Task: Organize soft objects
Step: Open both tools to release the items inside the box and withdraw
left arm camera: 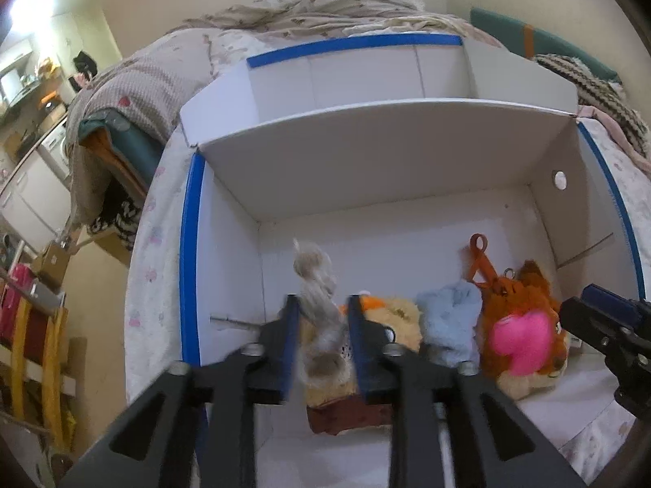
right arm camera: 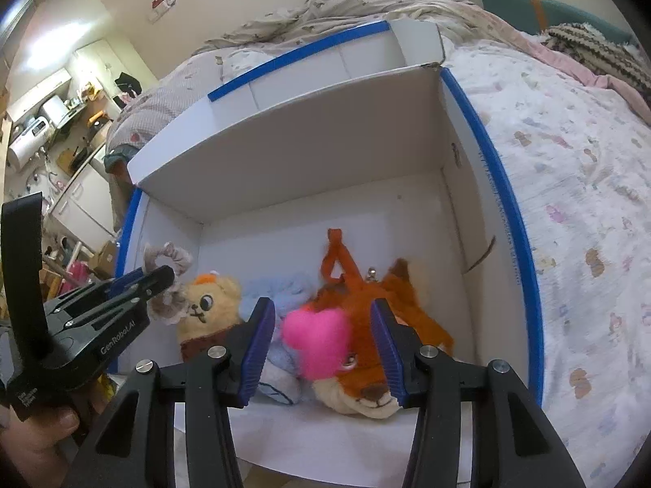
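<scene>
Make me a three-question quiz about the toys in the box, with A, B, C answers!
1. Where does the pink heart lie?
A. on the fox plush
B. on the bed
C. outside the box

2. What colour is the soft toy between bear and fox?
A. green
B. light blue
C. black

3. What is at the left gripper?
A. nothing
B. a book
C. a grey scrunchie

Answers: 1 A, it rests against the fox; 2 B, pale blue fur; 3 C, grey fabric sits between its fingers.

Smooth matt white cardboard is forming the box (right arm camera: 309,150), blue tape edging it. Fluffy plush toys (right arm camera: 366,325) are lying inside, near a grey fuzzy scrunchie (left arm camera: 317,309). Ribbed blue pads are lining the matt black plastic fingers (right arm camera: 260,345).
</scene>
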